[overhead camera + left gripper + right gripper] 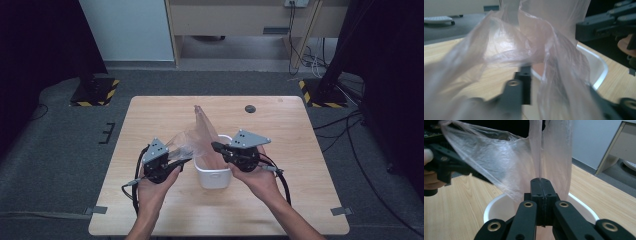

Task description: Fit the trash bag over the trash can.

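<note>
Dim room with grey carpet floor, black stands with yellow-black striped bases at the far corners, pale wooden furniture against the far wall. Light wooden square tabletop under both grippers, small dark round hole near its far edge, grey tape tabs at the near corners.

Thin translucent pinkish plastic bag stretched between the two pairs of fingers, one strip rising above them, lower end dipping into the small white rectangular plastic bin directly below the right fingers and just beside the left ones.

Right gripper with fingers pressed together, pinching a fold of the bag film above the bin. Left gripper with fingers draped in bag film; grip on it not discernible under the plastic.
</note>
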Action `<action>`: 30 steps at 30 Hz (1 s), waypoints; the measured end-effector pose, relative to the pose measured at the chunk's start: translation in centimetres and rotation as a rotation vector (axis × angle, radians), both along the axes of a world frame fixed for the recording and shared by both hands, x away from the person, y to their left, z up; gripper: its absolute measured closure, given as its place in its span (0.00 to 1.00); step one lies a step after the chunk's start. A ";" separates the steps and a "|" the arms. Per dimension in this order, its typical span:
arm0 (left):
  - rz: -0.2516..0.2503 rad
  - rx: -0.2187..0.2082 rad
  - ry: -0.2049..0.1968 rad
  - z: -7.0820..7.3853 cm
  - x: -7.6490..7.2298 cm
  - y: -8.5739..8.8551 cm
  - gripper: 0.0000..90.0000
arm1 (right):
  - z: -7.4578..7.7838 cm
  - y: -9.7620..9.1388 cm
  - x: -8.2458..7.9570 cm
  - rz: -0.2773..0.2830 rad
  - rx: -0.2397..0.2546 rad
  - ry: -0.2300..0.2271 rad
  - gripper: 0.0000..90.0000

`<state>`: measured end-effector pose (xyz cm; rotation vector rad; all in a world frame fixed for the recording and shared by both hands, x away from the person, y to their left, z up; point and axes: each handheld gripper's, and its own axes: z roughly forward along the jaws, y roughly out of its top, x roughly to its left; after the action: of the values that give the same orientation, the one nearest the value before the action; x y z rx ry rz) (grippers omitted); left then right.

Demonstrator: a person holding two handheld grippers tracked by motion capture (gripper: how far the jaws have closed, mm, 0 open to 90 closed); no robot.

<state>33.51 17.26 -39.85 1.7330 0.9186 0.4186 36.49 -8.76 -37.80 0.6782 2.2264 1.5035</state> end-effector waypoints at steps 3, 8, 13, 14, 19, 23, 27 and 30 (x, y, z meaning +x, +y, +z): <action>0.003 -0.007 -0.007 0.2 0.1 -0.1 0.97 | 0.0 -0.2 -0.1 0.002 0.003 0.005 1.00; 0.005 0.018 -0.009 0.5 0.4 -0.5 1.00 | -0.3 -0.7 -0.2 0.004 0.002 0.009 1.00; 0.019 0.050 0.007 0.6 0.6 -0.6 1.00 | -0.2 -1.5 -0.5 -0.003 0.014 0.010 1.00; 0.022 0.055 0.010 0.6 0.7 -0.5 1.00 | -0.2 -1.6 -0.6 -0.003 0.014 0.007 1.00; 0.028 0.060 0.012 0.5 0.8 -0.4 1.00 | -0.4 -2.2 -0.8 -0.007 0.013 0.008 1.00; 0.026 0.064 0.014 0.5 0.9 -0.4 1.00 | -0.4 -2.4 -0.6 -0.013 0.014 0.013 1.00; 0.031 0.073 0.019 0.5 1.2 -0.2 1.00 | -0.3 -2.7 -0.6 -0.016 0.018 0.013 1.00; 0.038 0.084 0.021 0.6 1.5 0.1 1.00 | -0.3 -3.2 -0.7 -0.019 0.017 0.014 1.00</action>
<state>35.04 17.32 -39.25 1.8018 0.9616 0.4711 35.74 -11.92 -38.13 0.7147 2.2142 1.5145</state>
